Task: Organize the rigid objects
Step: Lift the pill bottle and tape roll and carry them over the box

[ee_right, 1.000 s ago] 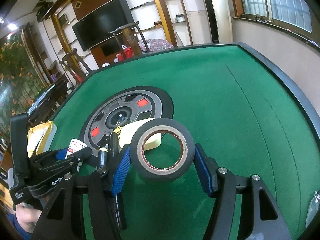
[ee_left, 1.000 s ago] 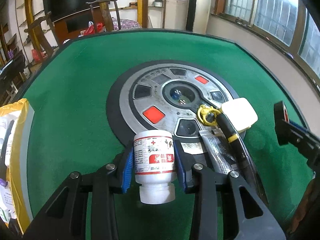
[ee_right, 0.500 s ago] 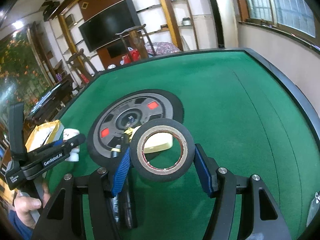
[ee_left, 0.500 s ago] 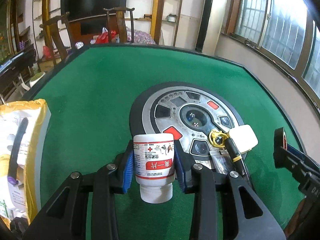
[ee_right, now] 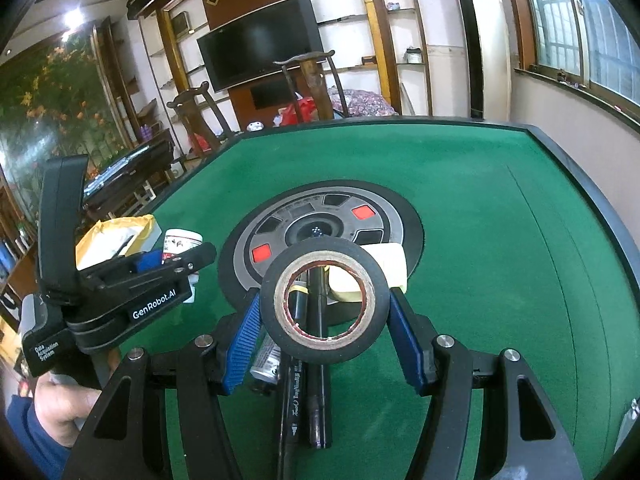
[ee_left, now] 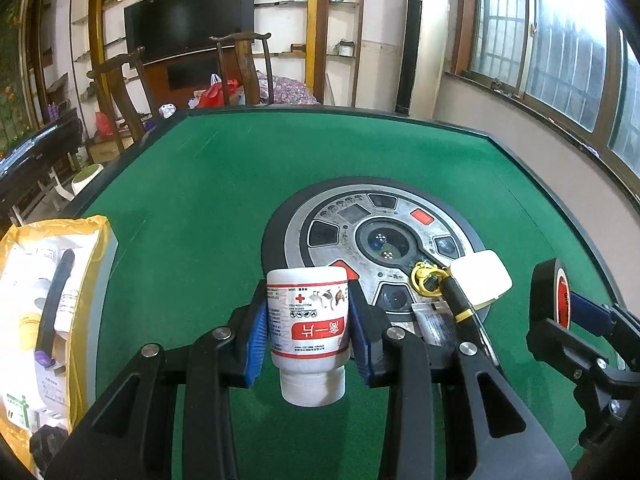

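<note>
Both loads have risen off the felt (ee_left: 208, 200), so carrying to the yellow bag (ee_left: 86, 320) looks next. The left gripper (ee_left: 307, 330) pinches a smooth white bottle (ee_left: 307, 320), cap towards the camera; the right gripper (ee_right: 324, 322) clamps a matte black tape roll (ee_right: 324, 305) above the pens (ee_right: 318, 396).

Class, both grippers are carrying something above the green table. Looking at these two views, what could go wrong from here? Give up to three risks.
1. The left gripper holds the white bottle upside down, cap lowest; if the cap is loose it might open.
2. The right gripper pinches the tape roll only by its rim, so it could roll out.
3. Pens and a white box lie below; a dropped item could knock them.
</note>
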`<state>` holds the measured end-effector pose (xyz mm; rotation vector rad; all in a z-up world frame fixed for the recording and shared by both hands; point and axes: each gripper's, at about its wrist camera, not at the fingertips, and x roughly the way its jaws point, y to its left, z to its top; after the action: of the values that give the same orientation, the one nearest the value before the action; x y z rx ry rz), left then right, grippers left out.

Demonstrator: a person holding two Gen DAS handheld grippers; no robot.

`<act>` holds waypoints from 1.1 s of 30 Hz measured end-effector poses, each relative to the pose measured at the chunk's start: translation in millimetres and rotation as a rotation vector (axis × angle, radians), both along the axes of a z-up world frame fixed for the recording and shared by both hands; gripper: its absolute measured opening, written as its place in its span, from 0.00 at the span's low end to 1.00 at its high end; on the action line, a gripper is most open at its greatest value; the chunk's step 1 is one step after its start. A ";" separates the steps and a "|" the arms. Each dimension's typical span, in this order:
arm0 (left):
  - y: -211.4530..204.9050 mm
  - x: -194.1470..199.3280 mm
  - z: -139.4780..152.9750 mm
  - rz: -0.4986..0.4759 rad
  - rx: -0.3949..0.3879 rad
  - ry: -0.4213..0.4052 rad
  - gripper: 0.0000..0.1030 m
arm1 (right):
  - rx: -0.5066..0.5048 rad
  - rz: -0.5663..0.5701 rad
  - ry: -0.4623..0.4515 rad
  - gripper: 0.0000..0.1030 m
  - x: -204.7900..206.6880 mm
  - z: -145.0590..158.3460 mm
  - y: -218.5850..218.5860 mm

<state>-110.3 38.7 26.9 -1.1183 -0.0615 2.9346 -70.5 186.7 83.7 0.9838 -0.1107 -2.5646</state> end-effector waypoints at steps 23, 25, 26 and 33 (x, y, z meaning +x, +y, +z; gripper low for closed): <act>-28.1 77.3 39.7 0.015 0.008 0.042 0.32 | 0.017 -0.026 0.008 0.54 2.0 -3.9 -0.8; -39.6 85.5 45.8 0.028 0.016 0.054 0.32 | 0.017 -0.041 0.008 0.54 4.2 -4.5 1.7; -47.5 89.8 49.6 0.037 0.025 0.062 0.32 | 0.015 -0.054 0.009 0.54 6.1 -3.5 2.1; -93.2 108.3 59.4 0.103 0.064 0.093 0.32 | -0.040 -0.047 0.002 0.55 29.8 5.8 -14.9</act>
<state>-2.0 -54.6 86.3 -0.9980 -0.2175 3.0458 -40.7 171.8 89.5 0.9743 -0.1860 -2.5952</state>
